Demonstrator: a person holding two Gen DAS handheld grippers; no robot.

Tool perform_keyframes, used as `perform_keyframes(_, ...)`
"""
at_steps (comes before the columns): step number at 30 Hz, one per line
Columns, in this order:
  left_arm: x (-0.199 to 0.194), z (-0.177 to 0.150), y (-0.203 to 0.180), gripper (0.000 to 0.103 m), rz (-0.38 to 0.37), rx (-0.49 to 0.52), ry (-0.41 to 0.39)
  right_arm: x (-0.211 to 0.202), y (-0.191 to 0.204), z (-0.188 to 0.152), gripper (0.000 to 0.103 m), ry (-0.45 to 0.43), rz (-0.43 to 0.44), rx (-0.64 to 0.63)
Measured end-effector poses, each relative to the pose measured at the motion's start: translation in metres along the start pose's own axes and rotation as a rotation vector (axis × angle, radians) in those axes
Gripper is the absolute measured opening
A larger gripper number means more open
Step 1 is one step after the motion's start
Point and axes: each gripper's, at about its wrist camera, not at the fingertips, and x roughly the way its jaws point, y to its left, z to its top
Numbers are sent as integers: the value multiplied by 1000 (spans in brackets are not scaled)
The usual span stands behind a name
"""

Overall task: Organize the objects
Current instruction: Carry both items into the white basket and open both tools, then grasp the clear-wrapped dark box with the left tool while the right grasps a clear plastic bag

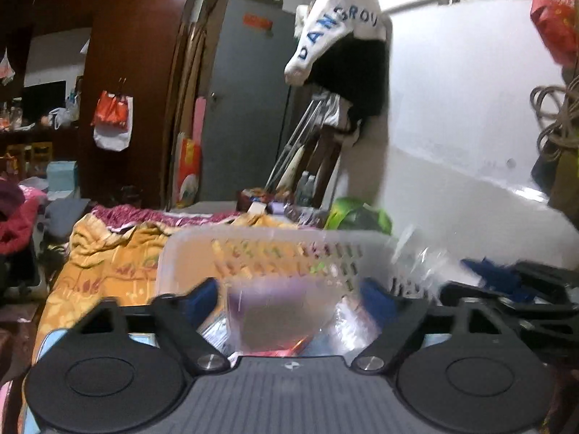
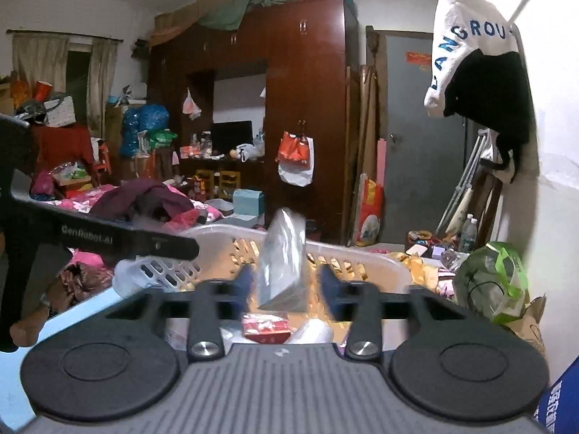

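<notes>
The right wrist view is showing a clear plastic packet (image 2: 280, 258) standing on end, greyish and see-through, blurred, in the gap between the right gripper (image 2: 286, 284) and its blue fingertips (image 2: 327, 282); the jaws are standing apart and neither pad is pressing on it. Behind it a white slotted laundry basket (image 2: 362, 253) is sitting on an orange patterned bedspread (image 2: 416, 267), and below the packet a small red packet (image 2: 266, 327) is lying. This view is also catching the left gripper's black arm (image 2: 108, 238) crossing from the left, and a green bag (image 2: 488, 282) at the right. The left wrist view is instead showing a blurred translucent container (image 1: 282, 311) with a purplish tint, lying between the widely parted jaws of the left gripper (image 1: 289, 298), its fingertips (image 1: 202, 296) clear of it; whether it touches anything I cannot tell. The basket (image 1: 188, 249) is lying just beyond, and the bedspread (image 1: 105, 271) is spreading leftward.
</notes>
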Motion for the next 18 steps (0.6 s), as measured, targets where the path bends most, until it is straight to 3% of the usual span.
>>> perform_keyframes(1, -6, -4, 0, 98, 4, 7, -20, -8, 0, -5, 90, -8, 2, 7)
perform_keyframes(2, -14, -6, 1, 100, 4, 8, -39, -19, 1, -10, 93, -37, 1, 5)
perform_keyframes(6, -67, -38, 7, 103, -37, -9, -95, -69, 12, -46, 94, -39, 9, -1)
perform_keyframes(12, -118, -127, 11, 103, 17, -16, -120, -113, 32, -122, 97, -10, 97, 135)
perform_keyframes(18, -136, -159, 0, 103, 33, 3, -134, -115, 54, -137, 97, 0, 141, 167)
